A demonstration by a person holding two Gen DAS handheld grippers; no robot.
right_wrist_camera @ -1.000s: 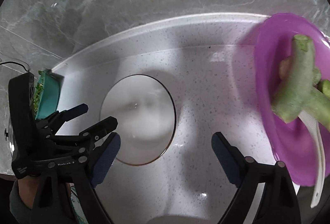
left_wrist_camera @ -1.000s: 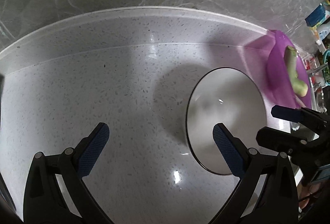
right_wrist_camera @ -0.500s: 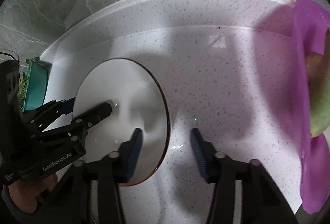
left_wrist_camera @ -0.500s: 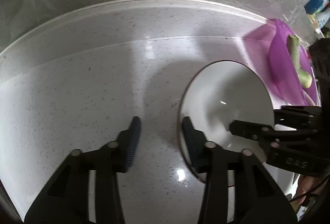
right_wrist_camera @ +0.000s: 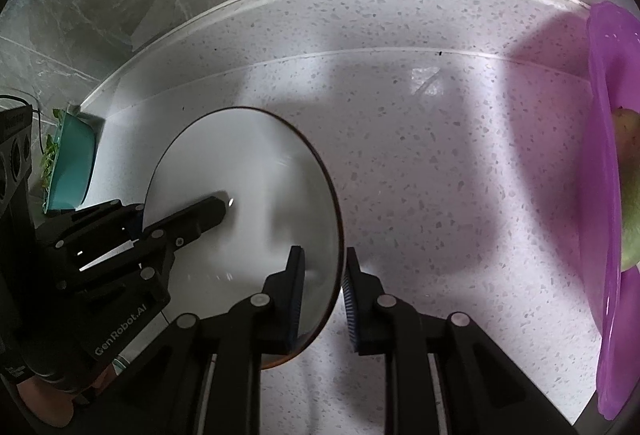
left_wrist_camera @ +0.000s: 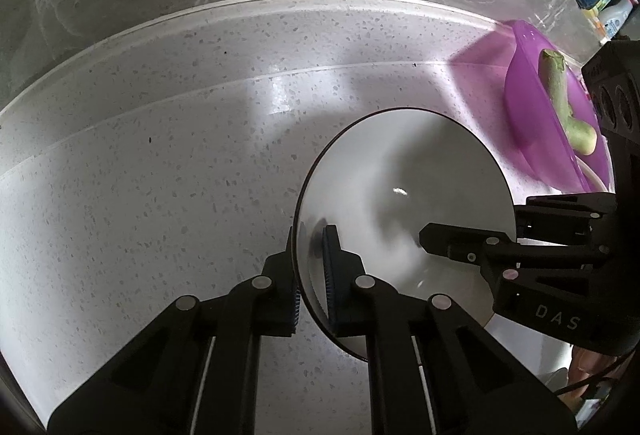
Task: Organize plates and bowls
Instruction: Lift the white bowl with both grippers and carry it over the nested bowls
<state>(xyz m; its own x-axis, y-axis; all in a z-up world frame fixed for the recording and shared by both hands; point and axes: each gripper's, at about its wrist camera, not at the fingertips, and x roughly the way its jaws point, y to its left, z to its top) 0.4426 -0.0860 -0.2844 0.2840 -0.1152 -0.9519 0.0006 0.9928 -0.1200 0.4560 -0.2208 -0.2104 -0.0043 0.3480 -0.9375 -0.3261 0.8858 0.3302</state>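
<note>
The purple bowl (right_wrist_camera: 604,195) runs off the right edge of the right wrist view, so only part of it shows, and the green vegetable (right_wrist_camera: 630,195) inside it is cut off too. The teal container (right_wrist_camera: 74,163) at the far left is partly hidden behind the left gripper (right_wrist_camera: 218,209), and the leafy bits in it are too small to tell. In the left wrist view, the near edge of the white bowl (left_wrist_camera: 404,175) is hidden behind black gripper arms, and the colorful things (left_wrist_camera: 604,3) at the top right are too small to name.
</note>
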